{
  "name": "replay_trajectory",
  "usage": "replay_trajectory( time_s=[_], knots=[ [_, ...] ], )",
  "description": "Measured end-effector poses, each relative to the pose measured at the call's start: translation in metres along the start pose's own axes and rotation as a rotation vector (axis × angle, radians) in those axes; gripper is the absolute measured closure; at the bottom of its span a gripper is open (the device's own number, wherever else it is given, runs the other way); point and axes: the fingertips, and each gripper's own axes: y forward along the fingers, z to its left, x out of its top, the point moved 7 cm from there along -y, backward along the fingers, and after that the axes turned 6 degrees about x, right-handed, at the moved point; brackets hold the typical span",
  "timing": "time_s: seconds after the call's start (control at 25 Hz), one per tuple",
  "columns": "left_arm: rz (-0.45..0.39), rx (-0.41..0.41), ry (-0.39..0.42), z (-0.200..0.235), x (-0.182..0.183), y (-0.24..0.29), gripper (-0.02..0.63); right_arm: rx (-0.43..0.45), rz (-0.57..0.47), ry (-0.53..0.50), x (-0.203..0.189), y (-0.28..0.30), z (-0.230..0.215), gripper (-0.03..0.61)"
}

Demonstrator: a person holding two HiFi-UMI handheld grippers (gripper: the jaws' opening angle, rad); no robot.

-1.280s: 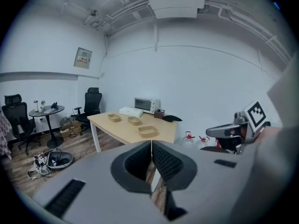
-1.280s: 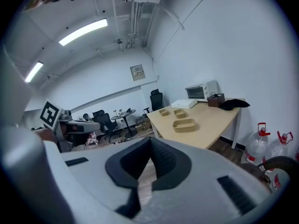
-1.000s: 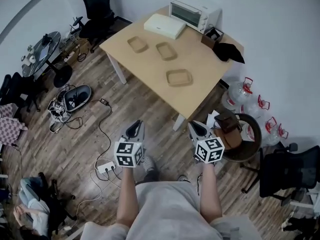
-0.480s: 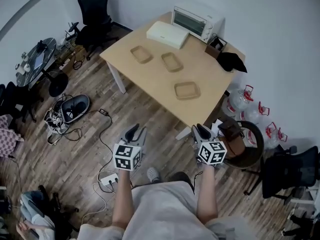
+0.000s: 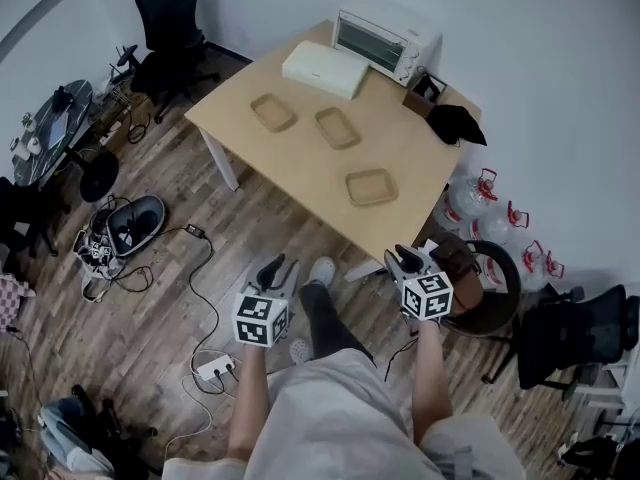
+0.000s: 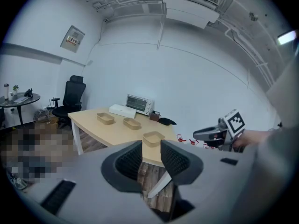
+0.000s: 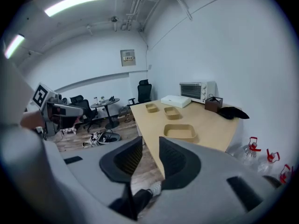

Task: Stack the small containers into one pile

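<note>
As far as we can judge, we have not begun the pile, and every step of it is left. Nearest to us, the left gripper [image 5: 278,266] has its jaws spread wide with nothing between them. The right gripper [image 5: 408,258] is opening its jaws, and nothing stands between those either. Through both gaps we see only wooden floor and the table [image 5: 300,163] beyond. Farther out, all three containers sit apart on the tabletop, each open side up and none nested in another. The nearest container [image 5: 371,187] lies toward the near right edge. The middle container [image 5: 338,127] sits well behind it, and the far container [image 5: 272,112] is off to its left. Past them a white box [image 5: 327,69] and a toaster oven [image 5: 385,36] stand along the far edge, clear of the work. We reckon one container has to be lifted into a second, and that pair joined with the third. As for our pose, both forearms reach forward from the body, roughly side by side, over the floor. The marker cubes face up and the jaws point toward the table. Both grippers are well short of the table's near edge, so neither is within reach of a container. One of our legs is set forward between the two arms, its white shoe [image 5: 322,269] just ahead of the grippers.
</note>
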Motion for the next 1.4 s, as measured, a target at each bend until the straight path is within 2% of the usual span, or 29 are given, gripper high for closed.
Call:
replay_trajectory(
  time_s=[0.32, 0.52, 0.8, 1.24, 1.32, 1.4],
  knots=[
    [0.050, -0.033, 0.069, 0.015, 0.013, 0.046, 0.500, -0.011, 0.147, -0.150, 0.033, 0.070, -0.072, 0.461],
    [0.079, -0.038, 0.048, 0.037, 0.026, 0.091, 0.505, 0.043, 0.256, -0.288, 0.044, 0.121, -0.095, 0.460],
    [0.163, -0.092, 0.068, 0.046, 0.051, 0.165, 0.507, 0.160, 0.520, -0.542, 0.019, 0.168, -0.116, 0.453],
    [0.192, -0.131, 0.081, 0.059, 0.091, 0.268, 0.517, 0.326, 0.748, -0.881, -0.015, 0.215, -0.139, 0.445],
    [0.207, -0.144, 0.081, 0.060, 0.095, 0.283, 0.517, 0.336, 0.764, -0.905, -0.021, 0.220, -0.138, 0.464],
    [0.214, -0.151, 0.076, 0.065, 0.099, 0.297, 0.517, 0.321, 0.774, -0.900, -0.021, 0.226, -0.139, 0.525]
  ],
)
